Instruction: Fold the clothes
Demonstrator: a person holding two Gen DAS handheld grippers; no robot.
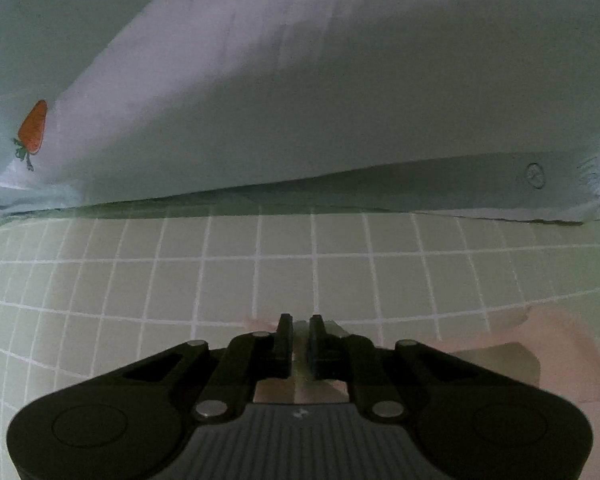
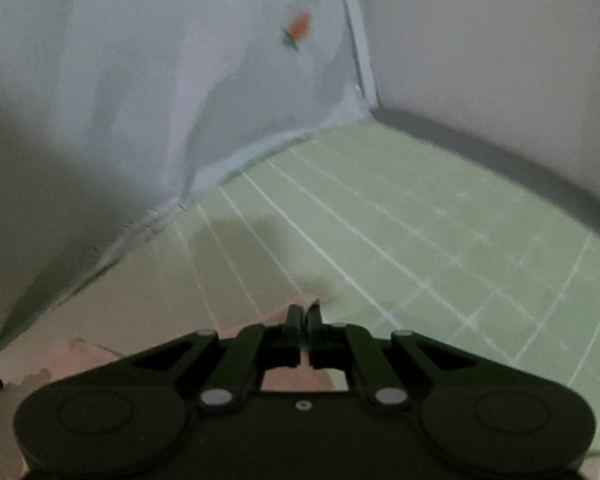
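Observation:
A pale blue-white garment (image 1: 300, 100) with small carrot prints (image 1: 34, 128) rises like a sheet ahead of my left gripper (image 1: 301, 320). Its lower edge sits just above the green grid mat (image 1: 260, 272). The left jaws are almost together, with a thin pale strip of cloth pinched between them. In the right wrist view the same garment (image 2: 120, 100) hangs at the left, showing one carrot print (image 2: 299, 26). My right gripper (image 2: 304, 312) is shut on a pinkish fold of cloth that runs off to the lower left.
The green mat (image 2: 420, 220) with white grid lines stretches to the right and ends at a plain pale wall (image 2: 480, 40). A button (image 1: 535, 176) shows on the garment's band at the right. A blurred pinkish patch (image 1: 556, 344) lies beside the left gripper.

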